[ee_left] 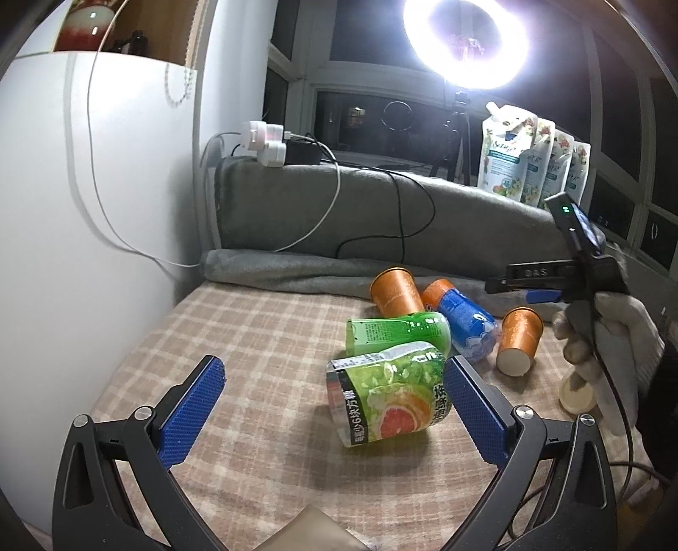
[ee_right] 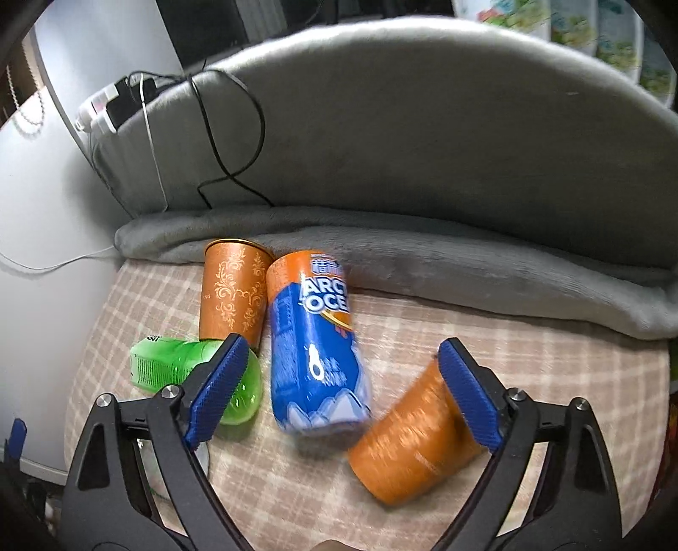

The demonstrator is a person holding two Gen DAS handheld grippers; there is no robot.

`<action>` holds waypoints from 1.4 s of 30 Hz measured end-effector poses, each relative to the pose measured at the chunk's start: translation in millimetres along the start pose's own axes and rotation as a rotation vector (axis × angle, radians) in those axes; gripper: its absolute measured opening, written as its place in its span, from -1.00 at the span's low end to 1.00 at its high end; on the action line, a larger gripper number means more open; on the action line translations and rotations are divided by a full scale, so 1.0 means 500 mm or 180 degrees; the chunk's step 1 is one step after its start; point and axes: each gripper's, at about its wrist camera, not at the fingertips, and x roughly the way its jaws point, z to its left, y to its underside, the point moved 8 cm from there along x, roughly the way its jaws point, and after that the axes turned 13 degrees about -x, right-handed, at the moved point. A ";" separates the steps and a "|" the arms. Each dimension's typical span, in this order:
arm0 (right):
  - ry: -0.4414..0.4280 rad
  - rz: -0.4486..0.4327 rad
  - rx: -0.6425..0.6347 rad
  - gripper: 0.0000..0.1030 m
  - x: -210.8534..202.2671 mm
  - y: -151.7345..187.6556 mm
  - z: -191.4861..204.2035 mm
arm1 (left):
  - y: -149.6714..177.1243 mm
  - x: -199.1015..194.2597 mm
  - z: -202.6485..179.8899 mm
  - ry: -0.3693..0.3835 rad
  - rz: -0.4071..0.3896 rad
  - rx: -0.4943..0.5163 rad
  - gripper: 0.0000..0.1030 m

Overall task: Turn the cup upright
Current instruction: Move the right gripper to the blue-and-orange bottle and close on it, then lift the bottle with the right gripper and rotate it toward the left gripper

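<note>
Two orange paper cups lie on their sides on a checked cloth. The near orange cup lies with its white base towards me; in the right wrist view it is blurred, just below the right finger. The far orange cup lies by the grey blanket. My left gripper is open, with the grapefruit-label can against its right finger. My right gripper is open and empty above the cups.
A green can and a blue-orange can lie between the cups. A grey blanket banks the back, with cables and chargers. A ring light and refill pouches stand behind.
</note>
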 end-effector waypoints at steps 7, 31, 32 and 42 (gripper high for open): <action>-0.0152 0.0285 -0.0042 0.63 0.069 -0.010 0.016 | -0.006 -0.005 0.002 -0.0011 -0.0030 0.0010 0.99; -0.0091 0.0716 -0.0405 0.23 0.193 -0.020 0.089 | -0.007 0.005 0.027 -0.0102 -0.0016 -0.0062 0.99; -0.0101 0.0705 -0.0394 0.22 0.192 -0.021 0.090 | -0.007 0.006 0.028 -0.0105 -0.0013 -0.0067 0.99; -0.0309 0.0318 -0.0228 0.20 0.076 -0.035 0.070 | -0.012 0.003 0.025 -0.0087 -0.0026 -0.0086 0.99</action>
